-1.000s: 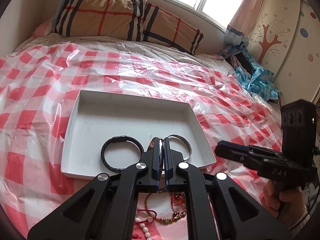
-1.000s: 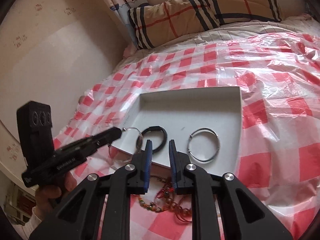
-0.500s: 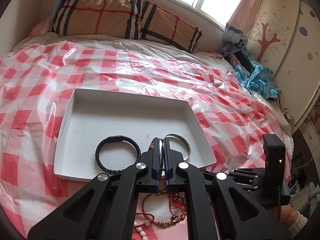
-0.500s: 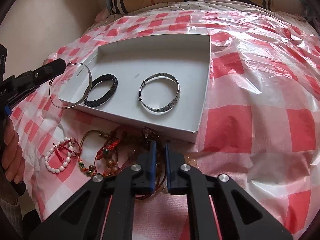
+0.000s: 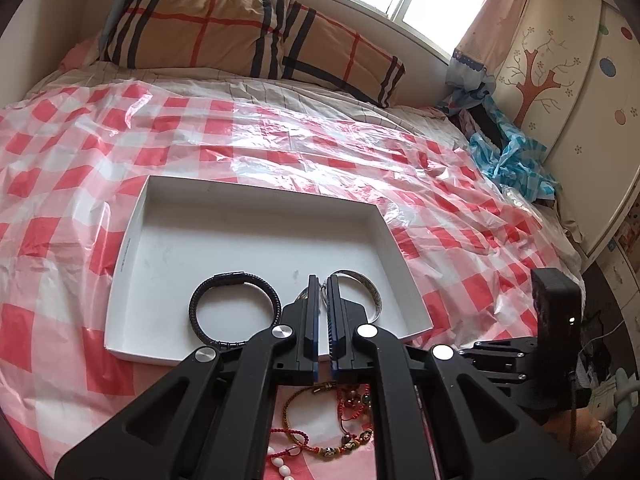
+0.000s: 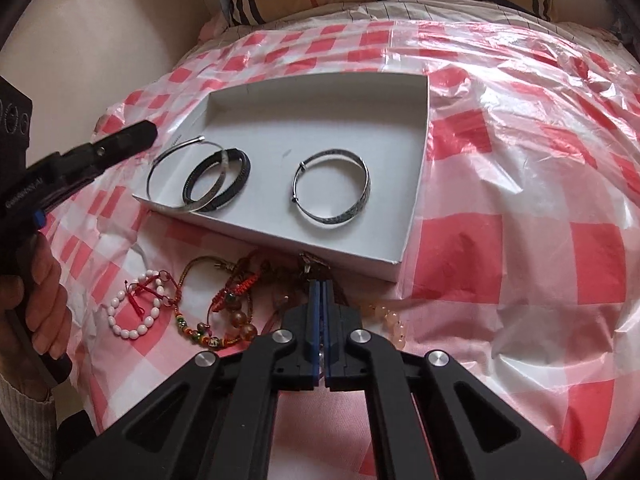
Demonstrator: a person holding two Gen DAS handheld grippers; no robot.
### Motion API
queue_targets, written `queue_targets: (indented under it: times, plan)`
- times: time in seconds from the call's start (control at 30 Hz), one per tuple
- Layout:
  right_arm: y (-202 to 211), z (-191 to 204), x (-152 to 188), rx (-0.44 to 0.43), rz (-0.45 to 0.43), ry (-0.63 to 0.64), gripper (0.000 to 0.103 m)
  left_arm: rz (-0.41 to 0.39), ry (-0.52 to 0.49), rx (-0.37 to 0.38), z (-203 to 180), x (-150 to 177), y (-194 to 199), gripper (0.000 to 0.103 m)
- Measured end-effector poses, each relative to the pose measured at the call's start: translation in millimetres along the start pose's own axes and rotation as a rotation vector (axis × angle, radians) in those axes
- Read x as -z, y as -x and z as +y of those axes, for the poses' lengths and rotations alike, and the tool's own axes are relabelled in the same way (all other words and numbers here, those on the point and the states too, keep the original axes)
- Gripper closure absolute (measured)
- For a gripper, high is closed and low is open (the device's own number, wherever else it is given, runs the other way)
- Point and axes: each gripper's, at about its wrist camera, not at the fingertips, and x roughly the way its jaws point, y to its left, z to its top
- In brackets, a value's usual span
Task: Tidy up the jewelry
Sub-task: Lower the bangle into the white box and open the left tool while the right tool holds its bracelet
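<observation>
A white tray (image 6: 416,184) lies on the checked bed cover. In it are a black braided bracelet (image 6: 239,178) and an engraved silver bangle (image 6: 362,192). A thin silver bangle (image 6: 160,168) leans on the black bracelet at the tray's left rim, apart from my left gripper (image 6: 150,130). My left gripper (image 5: 323,280) has a narrow gap between its fingers. My right gripper (image 6: 319,282) is shut on a dark cord bracelet (image 6: 310,266) in the pile below the tray. The black bracelet (image 5: 234,312) also shows in the left wrist view.
Loose bracelets lie in front of the tray: white beads (image 6: 134,320), red and brown cords (image 6: 236,292), amber beads (image 6: 384,316). A plaid pillow (image 5: 248,36) lies at the bed head. A blue bag (image 5: 508,160) and a wardrobe (image 5: 572,80) stand at the right.
The thin silver bangle left my left gripper and now rests in the tray on the black bracelet. My right gripper moved down to the pile and closed on a cord bracelet.
</observation>
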Motion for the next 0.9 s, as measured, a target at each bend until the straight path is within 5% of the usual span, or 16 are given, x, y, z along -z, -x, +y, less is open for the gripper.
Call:
queue_targets:
  times: [0.17,0.2,0.27,0.33,0.6,0.9]
  plan:
    - [1.9,-3.1,2.3,-0.019,-0.013,-0.013,0.095,-0.001,0.005,-0.004,1.3,0.9,0.3,0.099]
    - [4.2,-3.0,3.4,-0.013,-0.021,-0.009,0.073,-0.001,0.009,-0.006,2.4,1.3,0.3,0.099]
    - [11.2,-3.2,5.8,-0.003,-0.050,0.003,0.054,0.001,0.016,-0.008,4.3,2.2,-0.4,0.099]
    - [12.7,-4.2,4.8,0.007,-0.054,0.003,0.054,0.002,0.019,-0.008,6.4,3.4,-0.4,0.099]
    - [-15.2,-3.4,-0.2,-0.005,0.021,0.025,0.088,0.010,0.009,-0.012,5.1,5.2,-1.9,0.099]
    - [36.6,2.5,-10.7,-0.061,-0.107,0.010,0.097,0.049,0.050,-0.087,29.9,-10.8,-32.5,0.099]
